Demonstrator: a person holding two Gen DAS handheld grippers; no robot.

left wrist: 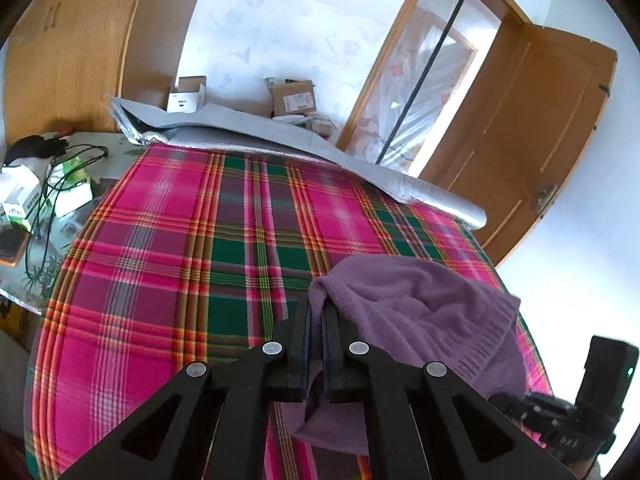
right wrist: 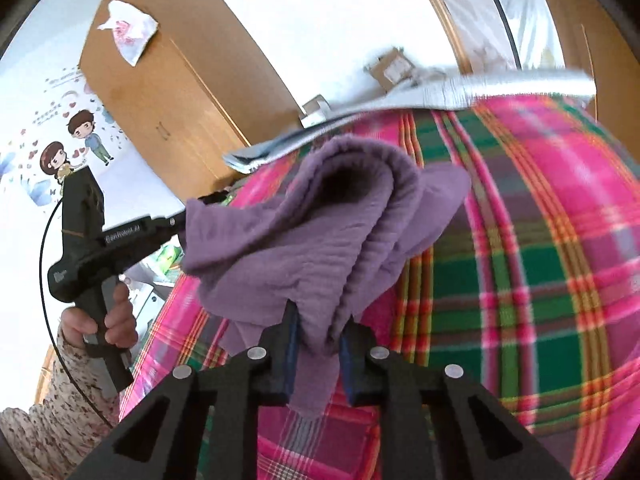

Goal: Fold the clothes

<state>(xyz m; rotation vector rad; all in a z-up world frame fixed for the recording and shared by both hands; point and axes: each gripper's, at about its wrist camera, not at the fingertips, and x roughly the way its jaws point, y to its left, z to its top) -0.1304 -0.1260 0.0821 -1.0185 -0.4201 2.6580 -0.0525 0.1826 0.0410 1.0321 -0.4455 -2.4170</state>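
A purple knit garment (left wrist: 420, 312) lies bunched on the plaid bed cover (left wrist: 180, 240) at the near right. My left gripper (left wrist: 318, 312) is shut on one edge of it, with cloth pinched between the pads. In the right wrist view the same garment (right wrist: 320, 232) hangs lifted and folded over itself above the plaid cover (right wrist: 520, 240). My right gripper (right wrist: 318, 332) is shut on a thick bunch of its lower edge. A hand (right wrist: 104, 320) holds the left gripper (right wrist: 188, 216) at the left, its tip buried in the cloth. The right gripper's body (left wrist: 580, 420) shows at the bottom right.
A silver padded mat (left wrist: 280, 136) lies along the bed's far edge. Beyond it cardboard boxes (left wrist: 292, 98) sit by the wall. A side table (left wrist: 40, 192) with small boxes and cables stands left of the bed. A wooden wardrobe (left wrist: 72, 40) and an open door (left wrist: 540, 128) flank the room.
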